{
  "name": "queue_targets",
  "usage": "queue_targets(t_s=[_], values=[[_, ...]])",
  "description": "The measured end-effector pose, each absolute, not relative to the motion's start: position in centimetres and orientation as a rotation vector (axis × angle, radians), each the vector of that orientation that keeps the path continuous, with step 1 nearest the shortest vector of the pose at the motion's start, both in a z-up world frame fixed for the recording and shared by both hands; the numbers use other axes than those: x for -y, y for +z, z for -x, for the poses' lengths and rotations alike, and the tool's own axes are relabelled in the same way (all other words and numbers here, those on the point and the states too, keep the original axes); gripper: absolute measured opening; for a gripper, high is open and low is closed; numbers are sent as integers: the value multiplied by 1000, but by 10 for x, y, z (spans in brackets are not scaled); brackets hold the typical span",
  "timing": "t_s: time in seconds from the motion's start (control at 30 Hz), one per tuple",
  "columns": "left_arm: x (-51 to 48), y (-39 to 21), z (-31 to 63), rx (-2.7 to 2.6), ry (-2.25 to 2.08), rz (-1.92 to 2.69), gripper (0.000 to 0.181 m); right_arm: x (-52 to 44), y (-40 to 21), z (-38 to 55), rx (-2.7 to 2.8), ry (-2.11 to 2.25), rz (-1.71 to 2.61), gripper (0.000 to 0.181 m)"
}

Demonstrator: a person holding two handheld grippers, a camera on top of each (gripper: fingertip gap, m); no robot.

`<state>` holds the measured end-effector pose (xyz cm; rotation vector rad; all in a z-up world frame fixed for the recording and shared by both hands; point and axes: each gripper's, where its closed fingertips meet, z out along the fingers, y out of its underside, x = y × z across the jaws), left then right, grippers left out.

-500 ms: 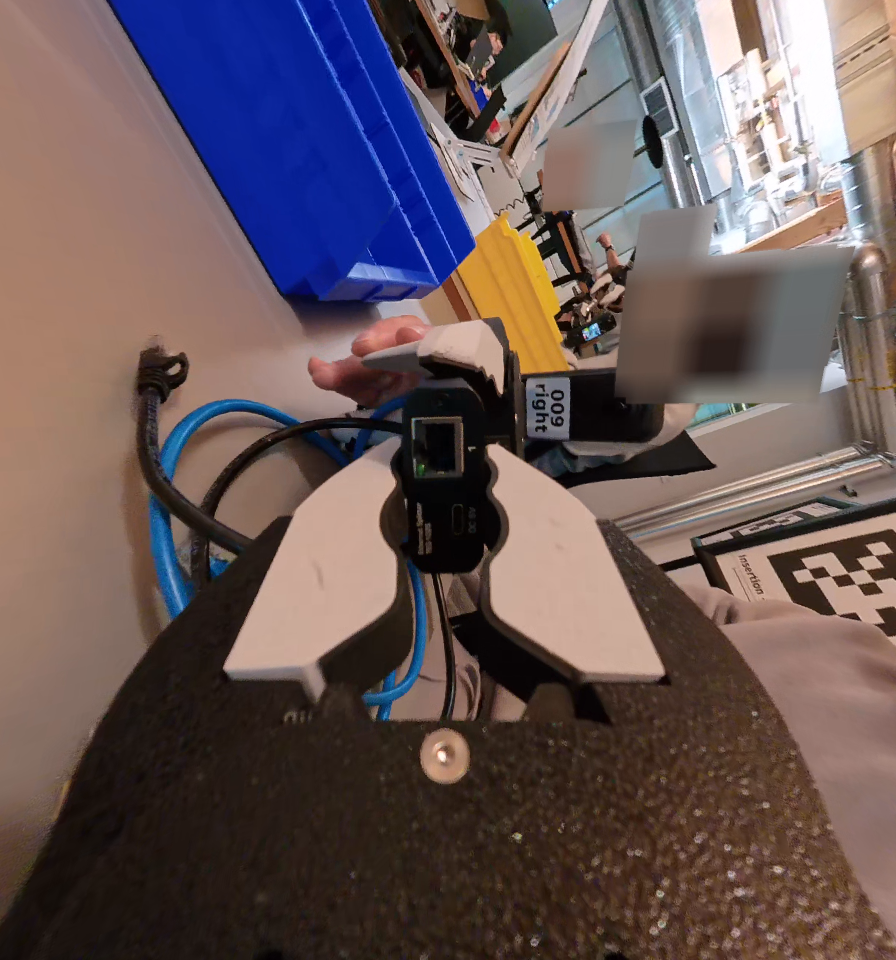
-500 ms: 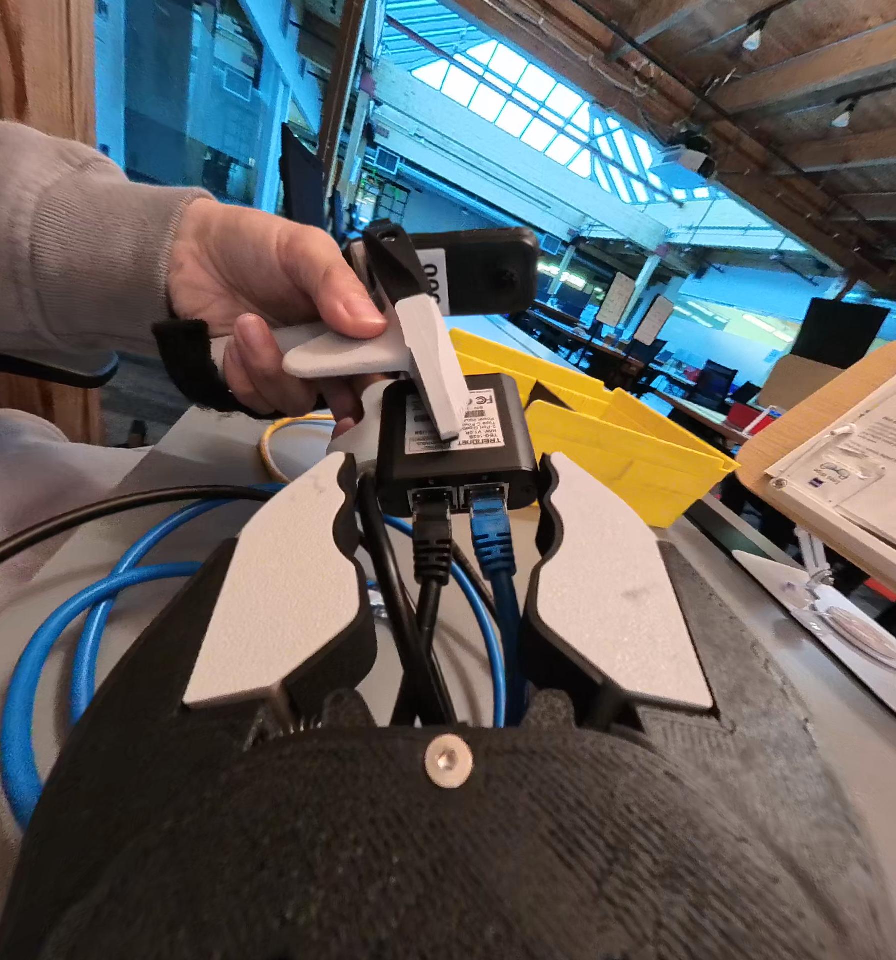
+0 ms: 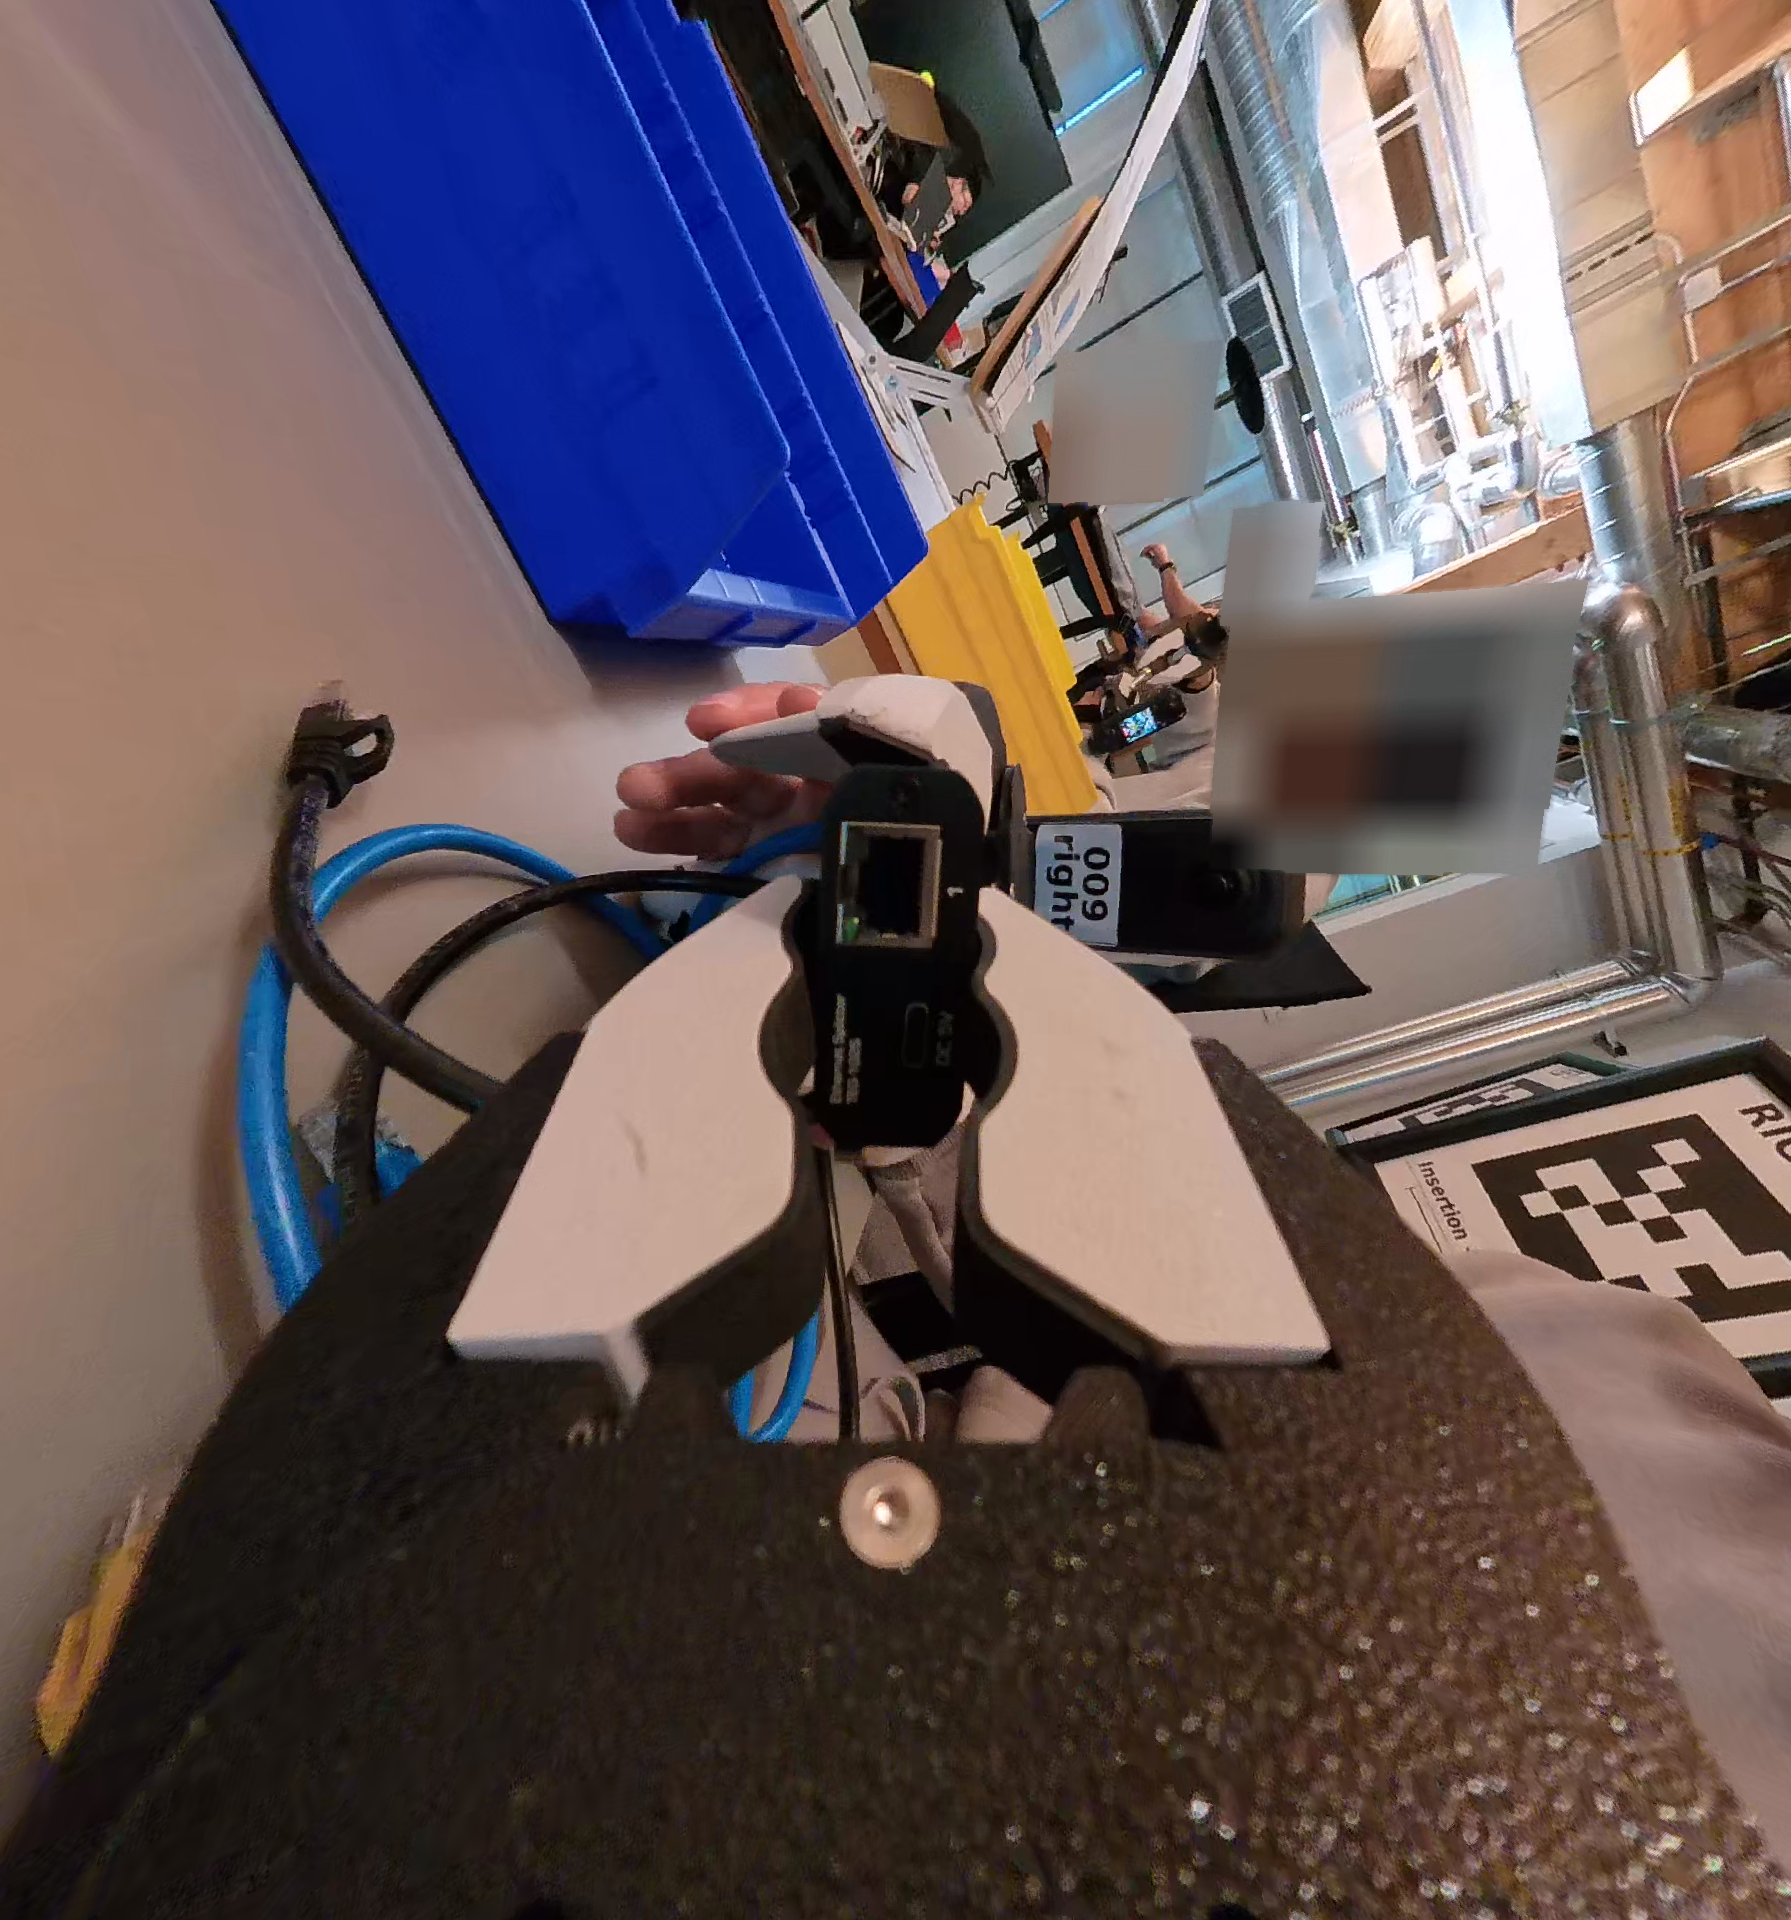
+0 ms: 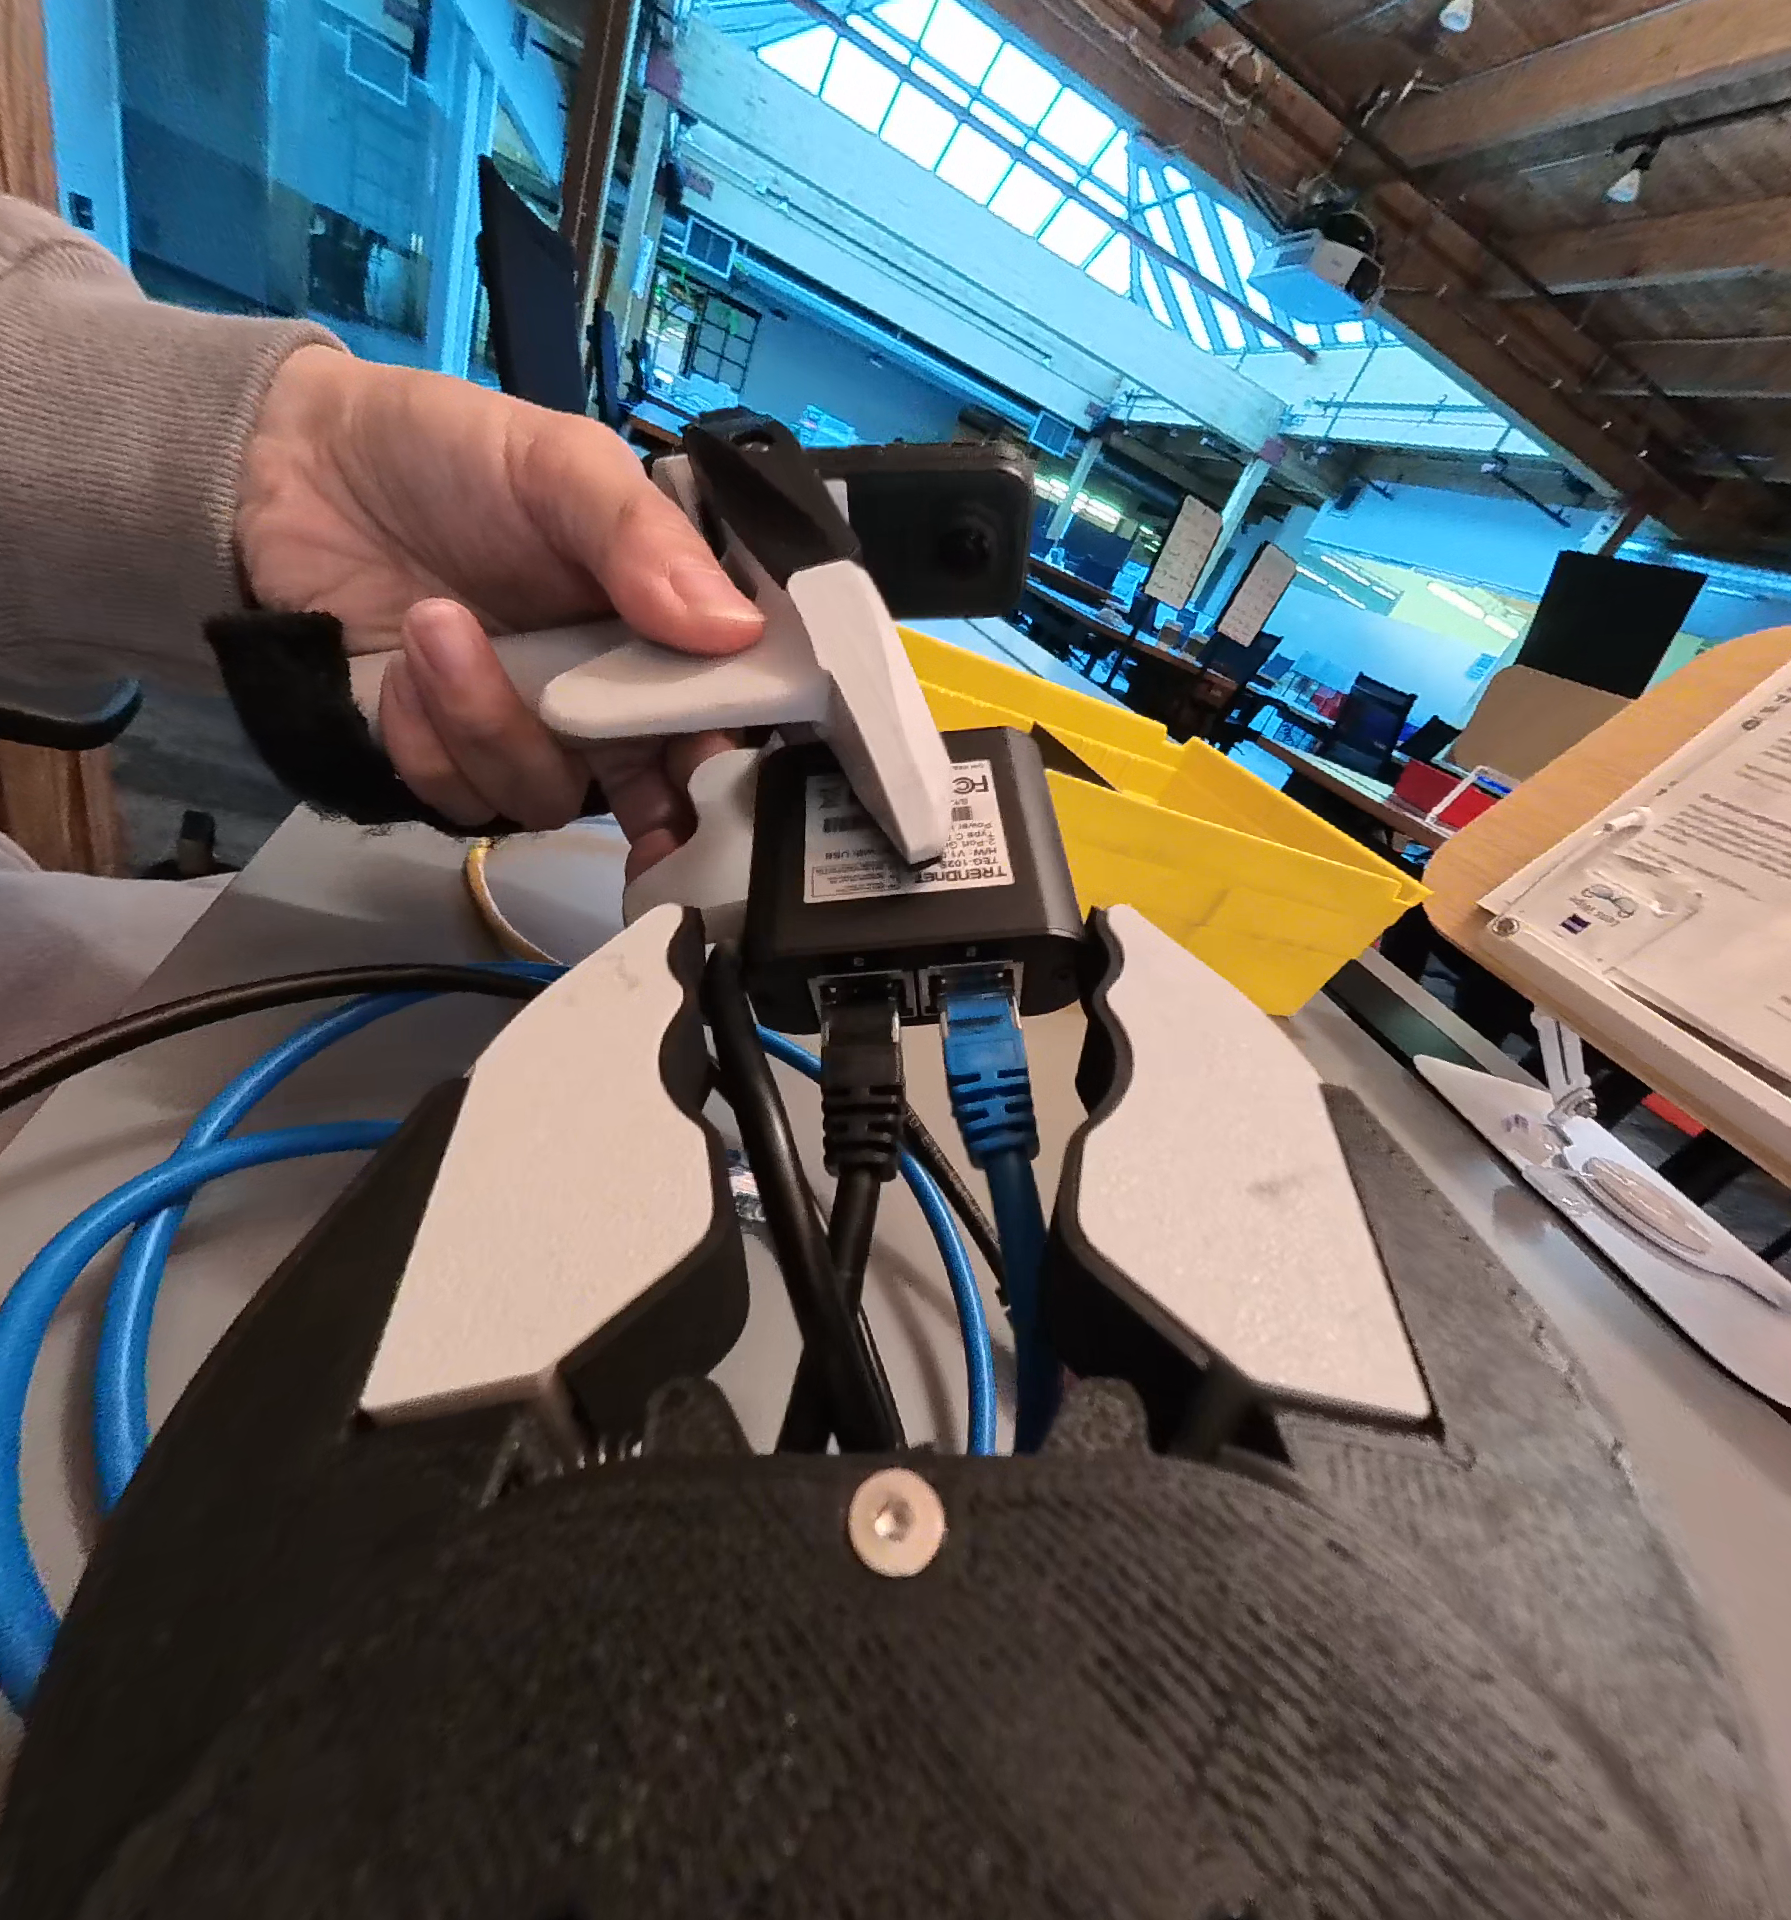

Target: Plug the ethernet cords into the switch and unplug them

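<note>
Two cords are sitting plugged into the small black plastic switch your left hand-held gripper is clamping; your right hand-held gripper, spread apart at six o'clock, should be pinching the stiff blue plug boot.

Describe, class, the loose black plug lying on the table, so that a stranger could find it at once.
In the left wrist view, start at the big blue plastic bin on the pale table. Just short of it lies a coil of light blue cable and black cable. The loose black ethernet plug ends the thick black cable, alone on bare table, plugged into nothing.
</note>
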<state>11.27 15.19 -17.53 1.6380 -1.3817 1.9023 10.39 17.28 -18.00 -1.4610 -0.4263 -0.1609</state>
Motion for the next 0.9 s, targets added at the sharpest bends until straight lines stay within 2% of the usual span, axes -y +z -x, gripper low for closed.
queue_targets(t_s=[0.33,0.47,0.83,0.9], values=[[-157,-172,-117,1446,1903,-1668,23,-165,-172,-101,421,-79,1416,74],[-164,-169,-119,1421,1926,-1703,23,-157,-148,-121,257,-49,1326,62],[-159,-168,-121,1458,1921,-1749,23,-167,-150,-126,275,-176,1405,73],[-158,-168,-122,1472,1913,-1755,23,-167,-154,-123,297,-152,1425,64]])
